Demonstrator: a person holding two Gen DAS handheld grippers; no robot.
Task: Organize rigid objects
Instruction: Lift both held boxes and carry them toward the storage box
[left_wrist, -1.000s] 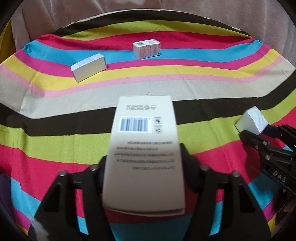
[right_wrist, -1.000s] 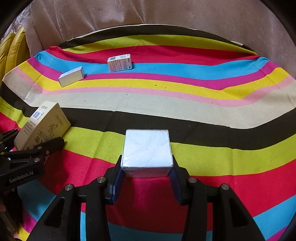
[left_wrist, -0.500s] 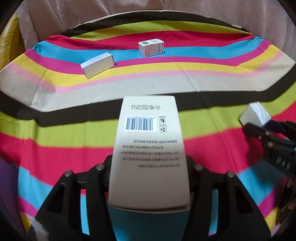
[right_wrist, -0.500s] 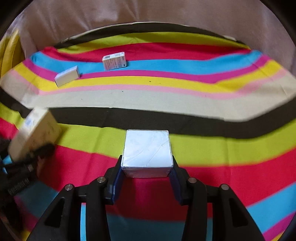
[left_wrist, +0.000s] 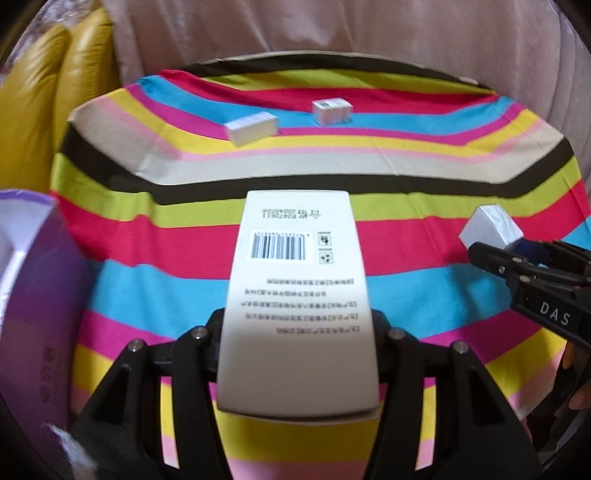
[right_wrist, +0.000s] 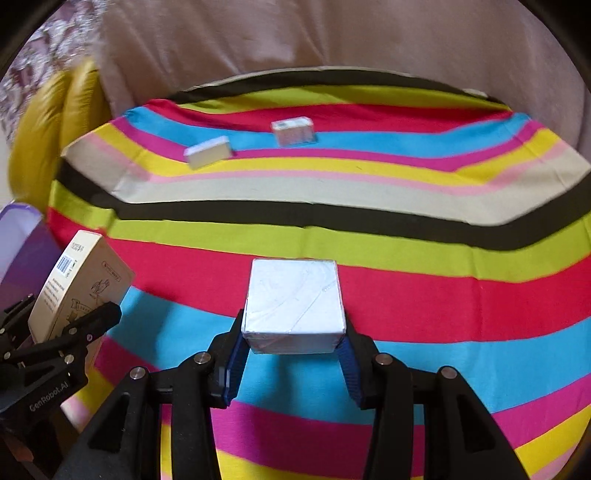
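My left gripper (left_wrist: 299, 332) is shut on a tall cream carton (left_wrist: 299, 295) with a barcode, held above the striped cloth. In the right wrist view that same carton (right_wrist: 79, 284) shows at the left edge in the left gripper (right_wrist: 79, 326). A small silver-white box (right_wrist: 294, 304) sits clamped between the blue pads of my right gripper (right_wrist: 293, 347). The left wrist view catches the silver box (left_wrist: 491, 230) at the right, in the right gripper (left_wrist: 509, 254). Far back on the cloth lie two small white boxes, one long (left_wrist: 252, 126) and one printed (left_wrist: 331, 110).
A striped cloth (left_wrist: 406, 177) covers the table. A purple-walled box (left_wrist: 40, 295) with a white inside stands at the near left, also seen as a purple box (right_wrist: 22, 236) from the right. A yellow cushion (left_wrist: 44, 92) and a beige drape (left_wrist: 332, 33) lie behind.
Both grippers have pulled back and up with their boxes; the two far boxes look smaller and farther. The purple box and the yellow cushion have come into view at the left.
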